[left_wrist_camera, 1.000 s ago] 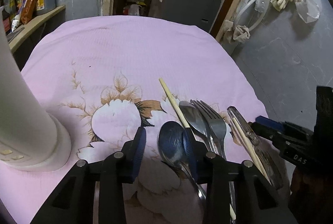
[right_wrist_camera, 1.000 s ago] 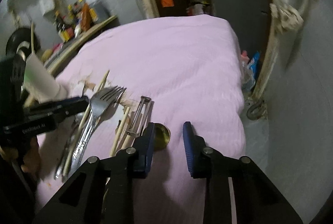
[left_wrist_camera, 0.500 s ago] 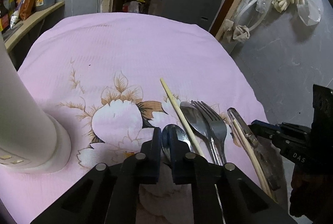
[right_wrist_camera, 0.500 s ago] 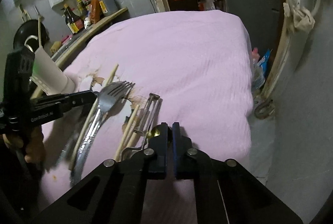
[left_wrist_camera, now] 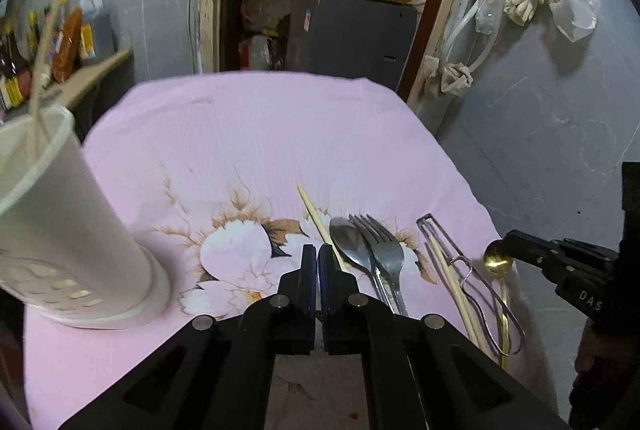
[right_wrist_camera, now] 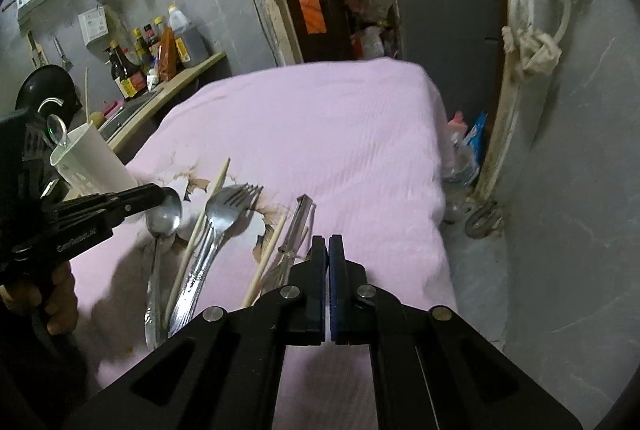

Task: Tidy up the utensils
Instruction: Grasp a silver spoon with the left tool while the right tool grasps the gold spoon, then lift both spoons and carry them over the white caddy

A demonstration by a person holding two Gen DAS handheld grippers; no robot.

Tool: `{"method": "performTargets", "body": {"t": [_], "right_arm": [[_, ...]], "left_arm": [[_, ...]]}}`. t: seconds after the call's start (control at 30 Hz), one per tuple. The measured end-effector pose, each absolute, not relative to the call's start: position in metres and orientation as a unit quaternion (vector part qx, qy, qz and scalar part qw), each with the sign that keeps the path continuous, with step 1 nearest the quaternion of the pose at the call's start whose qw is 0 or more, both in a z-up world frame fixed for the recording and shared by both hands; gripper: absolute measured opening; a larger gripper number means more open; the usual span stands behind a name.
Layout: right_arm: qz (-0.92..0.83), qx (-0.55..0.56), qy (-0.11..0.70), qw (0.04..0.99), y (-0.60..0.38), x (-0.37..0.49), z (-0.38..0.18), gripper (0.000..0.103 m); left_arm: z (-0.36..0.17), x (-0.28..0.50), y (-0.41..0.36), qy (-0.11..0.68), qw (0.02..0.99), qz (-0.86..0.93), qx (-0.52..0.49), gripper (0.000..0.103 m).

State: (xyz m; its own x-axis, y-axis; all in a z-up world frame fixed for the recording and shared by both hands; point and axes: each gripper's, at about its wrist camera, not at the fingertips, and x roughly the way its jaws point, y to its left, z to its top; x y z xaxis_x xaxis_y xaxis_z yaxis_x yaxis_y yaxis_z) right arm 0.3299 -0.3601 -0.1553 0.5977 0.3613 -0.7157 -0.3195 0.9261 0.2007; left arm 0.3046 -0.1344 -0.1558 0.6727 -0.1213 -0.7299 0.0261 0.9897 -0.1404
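Left wrist view: the left gripper [left_wrist_camera: 317, 258] is seen with its blue pads brought fully together, the jaws having just closed the last little way; what they pinch is hidden under the fingers. The white holder [left_wrist_camera: 72, 230] stands upright on the pink cloth [left_wrist_camera: 260, 134] at about 9 o'clock from the pads, near them, with a chopstick already leaning in it. At 3 o'clock the right gripper [left_wrist_camera: 510, 244] is seen clamped on the bowl of a gold spoon [left_wrist_camera: 498, 260], whose handle hangs towards 6 o'clock. A fork [left_wrist_camera: 380, 250], a second spoon and a peeler [left_wrist_camera: 460, 262] are left lying on the cloth, their heads pointing to 12 o'clock.

Right wrist view: the right pads are shown pressed shut (the gold spoon cannot be made out from here). At 9 o'clock the left gripper is seen gripping a steel spoon [right_wrist_camera: 164, 218] by its bowl, the long handle trailing down to 6 o'clock. The holder is found just behind it, at 10 o'clock, well apart from the right gripper.

The left hand is judged the nearer, so its spoon is likely to be dropped in first, handle downward.
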Motion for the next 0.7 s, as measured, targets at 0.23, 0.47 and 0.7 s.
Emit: {"method": "performTargets", "body": {"t": [0.23,0.47,0.7], "right_arm": [[0.159,-0.001,0.348,0.924,-0.352,0.308,-0.120,0.001],[0.141,-0.055,0.269,0.951,-0.325,0.286,-0.080,0.001],[0.136,-0.062,0.213,0.966,-0.308,0.275,-0.038,0.001]], "left_arm": [[-0.122,0.283,-0.134,0.343,0.938,0.007,-0.043,0.002],[-0.093,0.270,-0.129,0.290,0.955,0.049,-0.026,0.002],[-0.057,0.256,-0.108,0.245,0.965,0.081,-0.044,0.002]]}}
